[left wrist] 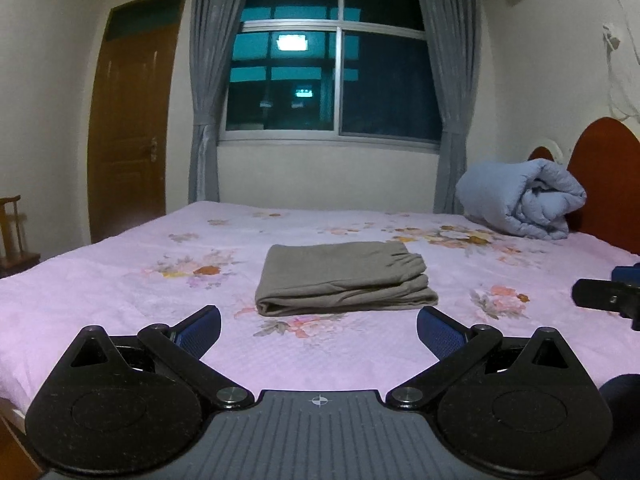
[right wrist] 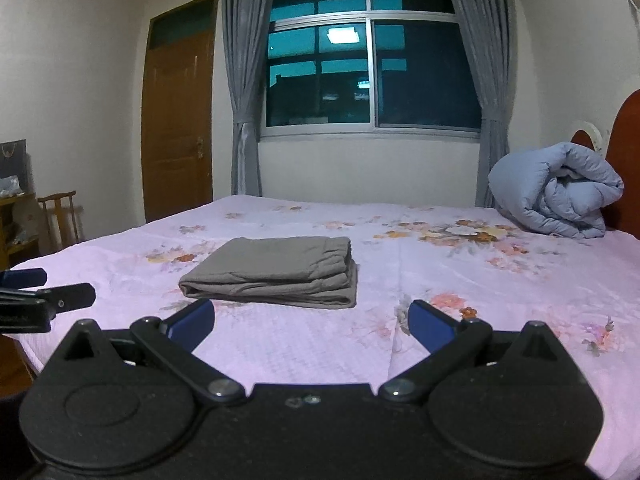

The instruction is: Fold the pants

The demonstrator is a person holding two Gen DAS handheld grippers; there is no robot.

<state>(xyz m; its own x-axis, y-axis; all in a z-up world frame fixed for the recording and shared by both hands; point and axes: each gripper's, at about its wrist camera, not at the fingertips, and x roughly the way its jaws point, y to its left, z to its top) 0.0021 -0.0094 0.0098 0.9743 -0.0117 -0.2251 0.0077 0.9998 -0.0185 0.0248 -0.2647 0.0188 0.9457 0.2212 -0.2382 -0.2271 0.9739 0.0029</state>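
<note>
The grey-brown pants [left wrist: 344,278] lie folded into a compact rectangle on the pink floral bedsheet [left wrist: 120,288]. They also show in the right wrist view [right wrist: 276,272], left of centre. My left gripper [left wrist: 318,326] is open and empty, hovering just short of the pants' near edge. My right gripper [right wrist: 310,320] is open and empty, a little nearer than the pants and to their right. Each gripper's tip shows at the edge of the other's view, the right one [left wrist: 600,296] and the left one [right wrist: 60,298].
A rolled blue duvet [left wrist: 524,200] lies at the far right by the red-brown headboard [left wrist: 608,184]. A window with grey curtains [left wrist: 332,64] and a wooden door [left wrist: 132,120] are behind the bed. A wooden chair [right wrist: 60,216] stands at the left.
</note>
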